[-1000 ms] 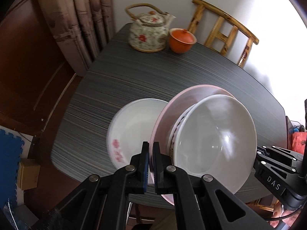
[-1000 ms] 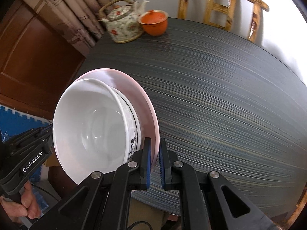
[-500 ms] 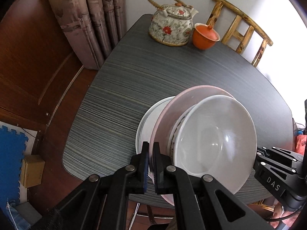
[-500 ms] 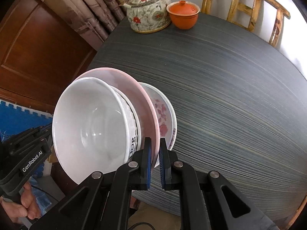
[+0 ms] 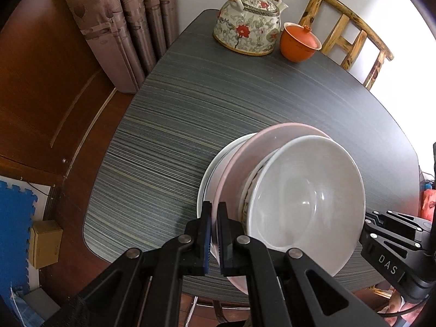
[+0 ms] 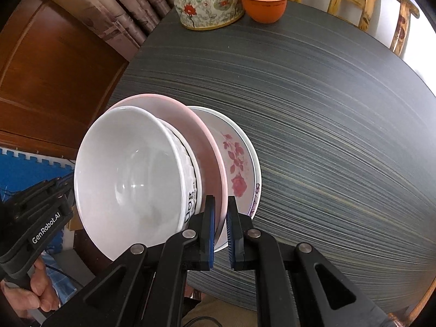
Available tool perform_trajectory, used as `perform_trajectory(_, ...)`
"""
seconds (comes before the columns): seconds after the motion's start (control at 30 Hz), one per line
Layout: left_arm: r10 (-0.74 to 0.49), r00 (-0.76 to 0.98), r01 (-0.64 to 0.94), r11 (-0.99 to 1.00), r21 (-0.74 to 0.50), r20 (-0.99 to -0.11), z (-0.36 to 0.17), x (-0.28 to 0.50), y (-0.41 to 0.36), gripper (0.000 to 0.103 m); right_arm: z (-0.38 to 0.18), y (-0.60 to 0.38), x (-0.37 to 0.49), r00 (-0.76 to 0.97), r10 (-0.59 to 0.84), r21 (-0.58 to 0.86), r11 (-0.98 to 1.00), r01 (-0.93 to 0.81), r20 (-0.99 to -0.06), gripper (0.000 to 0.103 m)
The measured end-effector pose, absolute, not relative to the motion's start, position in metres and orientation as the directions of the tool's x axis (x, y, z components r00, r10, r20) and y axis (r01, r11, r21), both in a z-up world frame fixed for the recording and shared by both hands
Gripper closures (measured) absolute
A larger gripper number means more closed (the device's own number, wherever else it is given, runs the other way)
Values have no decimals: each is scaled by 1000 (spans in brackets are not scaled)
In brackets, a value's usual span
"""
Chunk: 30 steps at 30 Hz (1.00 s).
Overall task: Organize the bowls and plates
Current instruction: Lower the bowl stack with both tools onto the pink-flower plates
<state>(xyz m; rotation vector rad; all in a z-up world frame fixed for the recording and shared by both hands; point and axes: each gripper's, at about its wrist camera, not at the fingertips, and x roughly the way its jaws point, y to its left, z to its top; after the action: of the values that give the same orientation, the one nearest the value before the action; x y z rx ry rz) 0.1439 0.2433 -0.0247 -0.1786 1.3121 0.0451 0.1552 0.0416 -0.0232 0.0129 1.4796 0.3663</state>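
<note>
White bowls [image 5: 305, 190], two; plates, two: pink plate [image 6: 201, 141], floral plate [image 6: 239, 163].

A pale pink plate [image 5: 275, 140] hangs tilted above the dark striped table [image 5: 218, 103], its rim pinched on two opposite sides between closed jaws. In it sits a white bowl with a black-patterned outside [image 6: 192, 190], and nested in that a plain white bowl [image 5: 308, 199], glossy and empty. Directly beneath, at the table's six o'clock edge, lies a white plate with pink roses [image 6: 239, 169], its rim showing past the pink one.
</note>
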Motion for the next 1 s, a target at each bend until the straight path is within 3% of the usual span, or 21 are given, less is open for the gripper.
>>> perform_trajectory(0.77, -85, 286, -114, 986, -122, -955, -29, 145, 247, 101, -27, 38, 155, 60, 259, 240, 944, -227, -964, 91)
perform_trajectory(0.9, -74, 291, -112, 988, -110, -954, -29, 144, 247, 97, -26, 35, 154, 73, 252, 231, 948, -218, -965, 85)
perform_trajectory(1.0, -65, 297, -107, 989, -101, -953, -29, 143, 246, 96, -25, 30, 153, 85, 241, 218, 952, -213, -967, 75)
